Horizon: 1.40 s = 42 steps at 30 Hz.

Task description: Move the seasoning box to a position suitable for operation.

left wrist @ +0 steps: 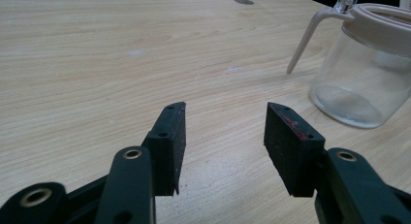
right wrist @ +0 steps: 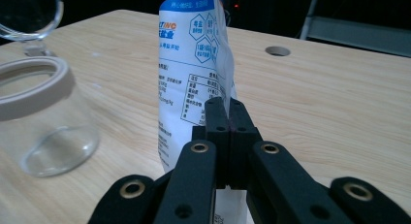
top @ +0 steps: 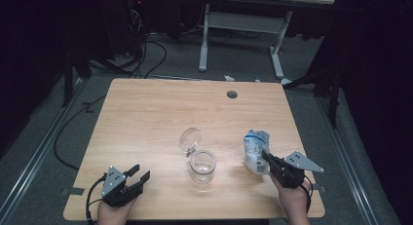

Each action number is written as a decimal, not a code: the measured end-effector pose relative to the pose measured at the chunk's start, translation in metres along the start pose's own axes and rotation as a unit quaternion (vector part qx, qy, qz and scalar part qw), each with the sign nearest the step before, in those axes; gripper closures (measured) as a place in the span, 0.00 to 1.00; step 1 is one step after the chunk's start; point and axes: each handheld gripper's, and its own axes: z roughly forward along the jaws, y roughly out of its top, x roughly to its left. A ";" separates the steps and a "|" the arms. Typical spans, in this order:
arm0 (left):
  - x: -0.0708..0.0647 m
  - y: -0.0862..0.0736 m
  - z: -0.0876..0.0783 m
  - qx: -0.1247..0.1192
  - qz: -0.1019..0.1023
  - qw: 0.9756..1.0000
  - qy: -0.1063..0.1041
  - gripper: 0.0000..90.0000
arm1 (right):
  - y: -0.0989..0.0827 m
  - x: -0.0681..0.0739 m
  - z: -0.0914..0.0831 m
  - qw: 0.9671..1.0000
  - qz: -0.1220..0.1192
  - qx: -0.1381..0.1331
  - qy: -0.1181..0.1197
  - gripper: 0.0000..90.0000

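Observation:
A clear glass jar (top: 202, 166) stands near the table's middle front, its hinged lid (top: 190, 140) flipped open behind it; the jar (left wrist: 361, 64) is at the right of the left gripper view and the jar (right wrist: 41, 120) at the left of the right gripper view. A white and blue printed pouch (top: 255, 151) stands upright right of the jar. My right gripper (top: 266, 157) is shut on the pouch (right wrist: 194, 64), pinching its edge, as my right gripper (right wrist: 228, 107) shows close up. My left gripper (top: 140, 174) rests open at the front left, nothing between the jaws of my left gripper (left wrist: 225, 120).
The wooden table (top: 146, 113) has a round cable hole (top: 232, 94) near its far edge. Beyond it stand another desk's white legs (top: 204, 40) and cables on the grey floor. Dark curtains flank both sides.

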 end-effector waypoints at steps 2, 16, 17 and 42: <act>-0.002 0.001 0.002 0.000 0.002 1.000 -0.004 0.57 | 0.001 0.006 0.001 1.000 -0.003 0.000 0.006 1.00; -0.014 0.015 0.024 0.003 0.041 0.999 -0.034 0.54 | 0.010 0.031 0.008 1.000 -0.011 0.024 -0.004 1.00; -0.014 0.015 0.024 0.003 0.041 0.999 -0.034 0.54 | 0.010 0.032 0.008 1.000 -0.005 0.025 -0.003 1.00; -0.018 0.013 0.032 -0.006 0.026 0.998 -0.063 0.53 | 0.042 0.026 -0.008 0.991 -0.019 0.134 0.003 1.00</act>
